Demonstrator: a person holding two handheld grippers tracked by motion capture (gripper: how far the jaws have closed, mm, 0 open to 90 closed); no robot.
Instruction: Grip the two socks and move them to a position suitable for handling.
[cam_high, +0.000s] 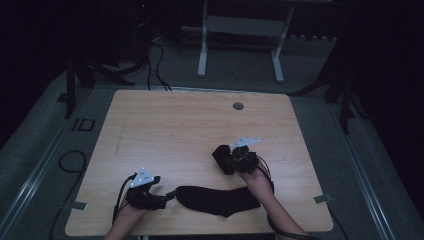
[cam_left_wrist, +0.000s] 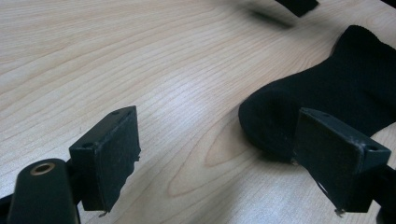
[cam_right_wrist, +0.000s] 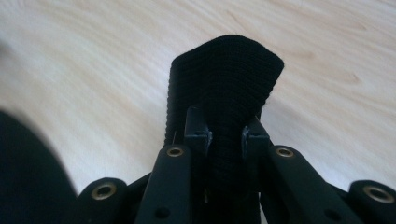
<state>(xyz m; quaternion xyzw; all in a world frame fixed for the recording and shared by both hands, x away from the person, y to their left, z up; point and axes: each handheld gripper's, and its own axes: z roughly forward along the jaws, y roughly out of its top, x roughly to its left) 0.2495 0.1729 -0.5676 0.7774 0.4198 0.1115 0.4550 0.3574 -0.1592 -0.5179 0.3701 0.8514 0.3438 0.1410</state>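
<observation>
The left gripper (cam_high: 167, 196) is held low at about seven o'clock on the table, its jaws spread wide and pointed toward three o'clock, the forearm entering from six o'clock. The right gripper (cam_high: 220, 159) is raised near four o'clock, its jaws clamped tight on black fabric and pointed toward nine o'clock.

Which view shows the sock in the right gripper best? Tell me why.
Right gripper view: the held sock shows its ribbed knit close, pinched in the right gripper. High view: a small dark lump. Left gripper view: a blurred black scrap, perhaps it.
</observation>
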